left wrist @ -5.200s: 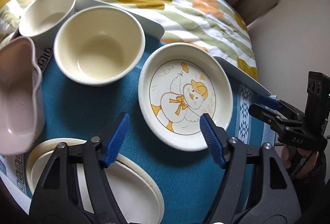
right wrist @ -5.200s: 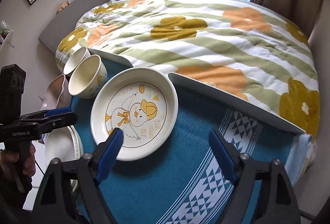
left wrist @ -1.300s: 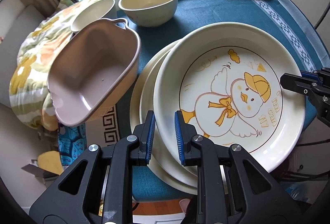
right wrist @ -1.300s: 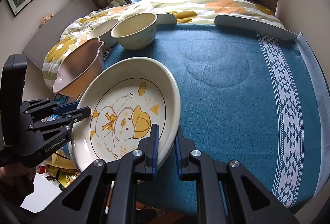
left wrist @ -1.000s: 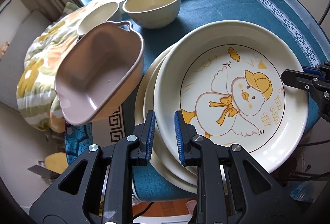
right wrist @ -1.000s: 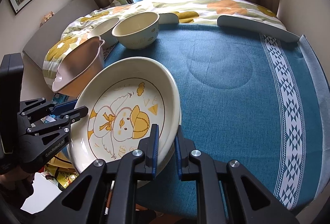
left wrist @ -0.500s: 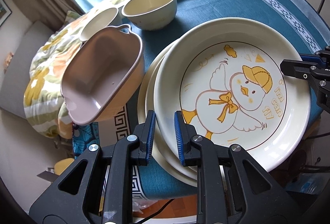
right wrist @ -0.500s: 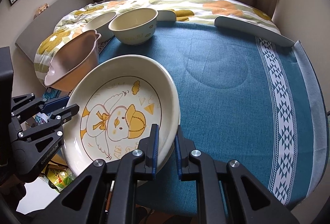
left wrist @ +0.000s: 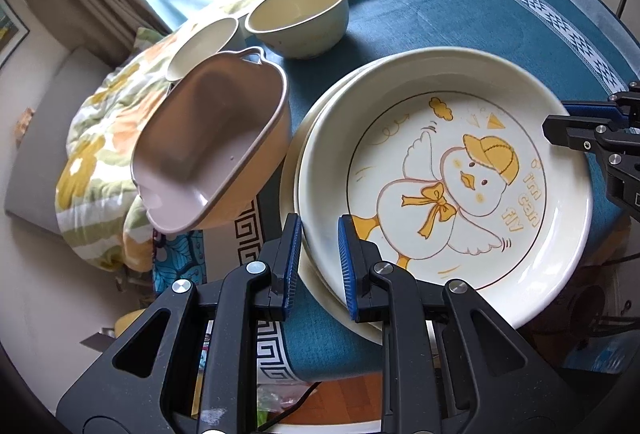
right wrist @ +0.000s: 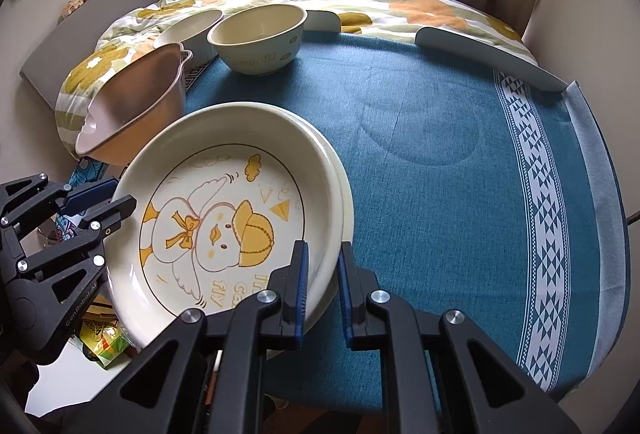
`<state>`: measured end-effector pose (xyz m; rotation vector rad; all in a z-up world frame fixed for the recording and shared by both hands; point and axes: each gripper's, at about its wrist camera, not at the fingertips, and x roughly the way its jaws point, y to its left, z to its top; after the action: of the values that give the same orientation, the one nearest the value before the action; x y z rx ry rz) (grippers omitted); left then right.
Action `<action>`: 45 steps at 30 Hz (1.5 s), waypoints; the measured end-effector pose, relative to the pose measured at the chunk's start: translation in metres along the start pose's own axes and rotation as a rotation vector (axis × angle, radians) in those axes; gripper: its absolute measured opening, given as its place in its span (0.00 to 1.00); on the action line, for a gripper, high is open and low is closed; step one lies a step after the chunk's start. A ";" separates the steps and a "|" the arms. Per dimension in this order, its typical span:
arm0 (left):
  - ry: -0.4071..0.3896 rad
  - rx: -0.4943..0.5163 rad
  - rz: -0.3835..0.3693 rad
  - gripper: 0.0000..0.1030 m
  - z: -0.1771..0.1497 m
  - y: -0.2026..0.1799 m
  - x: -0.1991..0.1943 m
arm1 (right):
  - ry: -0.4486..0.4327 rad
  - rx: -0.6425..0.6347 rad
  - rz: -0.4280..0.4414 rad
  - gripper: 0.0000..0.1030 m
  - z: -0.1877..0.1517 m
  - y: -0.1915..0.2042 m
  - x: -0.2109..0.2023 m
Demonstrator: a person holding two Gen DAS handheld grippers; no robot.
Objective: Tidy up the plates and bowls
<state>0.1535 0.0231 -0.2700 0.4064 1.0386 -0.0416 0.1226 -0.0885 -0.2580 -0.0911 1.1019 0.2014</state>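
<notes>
Both grippers are clamping the duck plate by opposite rims — the left gripper with jaws closed on its near-left edge, the right gripper pinching the other side. The plate is sitting atop a stack of plates at the edge of the blue tabletop, with a pink dish and two bowls just beyond.

Three plates are stacked at about 5 o'clock on the table: one duck plate on top and two plain plates under it. Two round cream bowls sit at 11 o'clock, one larger bowl and one smaller bowl. One pink dish with handles lies at 9 o'clock
</notes>
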 end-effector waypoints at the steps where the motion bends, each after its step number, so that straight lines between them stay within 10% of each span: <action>1: 0.004 -0.006 -0.007 0.16 0.000 0.002 0.001 | 0.000 0.001 0.005 0.12 0.000 0.001 0.000; 17: -0.126 -0.163 -0.146 0.16 0.021 0.057 -0.069 | -0.126 0.046 0.082 0.13 0.032 0.003 -0.065; 19: -0.135 -0.213 -0.186 0.16 0.023 0.074 -0.079 | -0.172 0.046 0.092 0.24 0.041 0.006 -0.079; 21: -0.136 -0.269 -0.236 0.16 0.022 0.090 -0.083 | -0.218 0.054 0.113 0.83 0.047 0.008 -0.090; 22: -0.132 -0.300 -0.272 0.16 0.020 0.097 -0.083 | -0.241 0.060 0.128 0.92 0.049 0.008 -0.094; 36: 0.016 -0.612 -0.344 0.17 -0.002 0.153 -0.030 | -0.168 -0.071 0.230 0.93 0.094 0.031 -0.051; 39: 0.067 -0.697 -0.376 0.58 -0.004 0.163 -0.012 | -0.133 -0.096 0.272 0.93 0.113 0.036 -0.033; 40: 0.060 -0.728 -0.377 0.93 -0.006 0.167 -0.009 | -0.121 -0.106 0.287 0.93 0.118 0.038 -0.026; 45: 0.091 -0.849 -0.318 0.98 -0.008 0.187 0.008 | -0.060 -0.183 0.340 0.93 0.142 0.053 0.005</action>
<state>0.1927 0.2003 -0.2228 -0.5316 1.1031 0.1331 0.2381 -0.0120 -0.1971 -0.0596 1.0330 0.6062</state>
